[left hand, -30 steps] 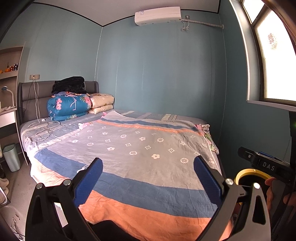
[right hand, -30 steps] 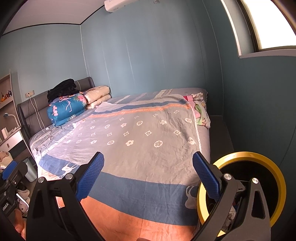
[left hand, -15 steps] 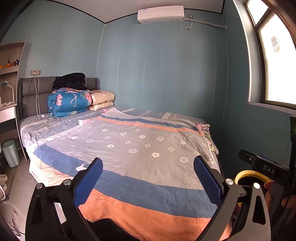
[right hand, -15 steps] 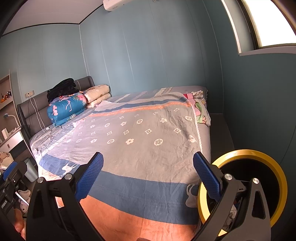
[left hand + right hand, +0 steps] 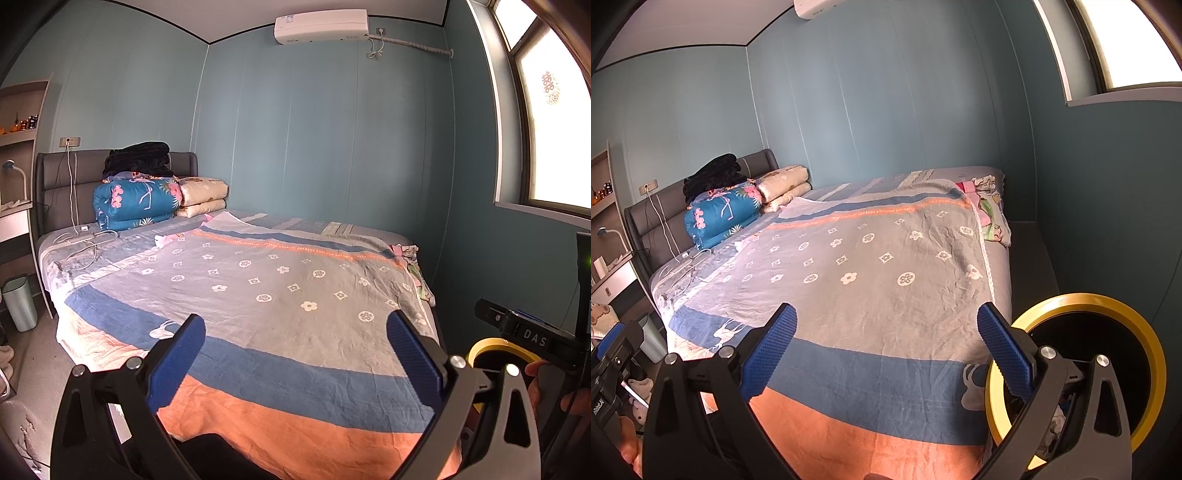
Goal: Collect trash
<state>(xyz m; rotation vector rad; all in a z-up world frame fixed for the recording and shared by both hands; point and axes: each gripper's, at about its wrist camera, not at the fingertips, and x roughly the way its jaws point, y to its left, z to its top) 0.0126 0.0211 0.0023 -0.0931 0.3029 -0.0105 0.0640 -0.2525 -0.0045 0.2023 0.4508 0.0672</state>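
Your left claw is spread wide with nothing between its blue pads, held over the near end of the bed. Your right claw is just as wide and grips nothing either, poised over the same striped, flower-print cover.

The yellow-rimmed bin stands on the floor at the near right corner of the bed, just beside your right claw — something pale lies inside it, too hidden to name. In the left view only an arc of that yellow rim shows behind the right finger, next to your other hand on its black handle.

At the far end, a folded blue floral quilt sits against the grey headboard with a black garment on top and cream pillows to its right. White cables trail over the far left of the bed. A pale green wastebasket stands on the floor to the bed's left. No loose trash on the bed is clear enough to tell.
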